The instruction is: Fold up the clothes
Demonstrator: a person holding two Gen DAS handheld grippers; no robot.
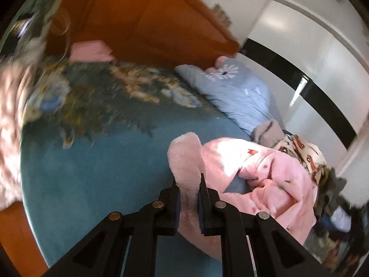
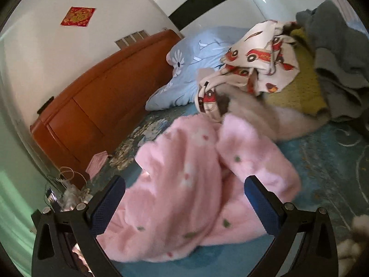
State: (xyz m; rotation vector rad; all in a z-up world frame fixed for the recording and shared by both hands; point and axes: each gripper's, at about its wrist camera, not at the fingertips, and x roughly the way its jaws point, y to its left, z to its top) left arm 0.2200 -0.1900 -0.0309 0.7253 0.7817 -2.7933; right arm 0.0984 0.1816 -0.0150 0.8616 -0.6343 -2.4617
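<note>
Left gripper (image 1: 189,180) is pinched tight on a fluffy edge of the pink fleece garment (image 1: 265,173), which sprawls toward 3 o'clock across the teal bedspread (image 1: 92,173). Right gripper (image 2: 184,198) hangs wide open over it, holding nothing. Clothes pile (image 2: 299,64) sits at 1 o'clock.

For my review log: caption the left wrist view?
Left gripper pinches pink fleece garment on teal bedspread.
</note>
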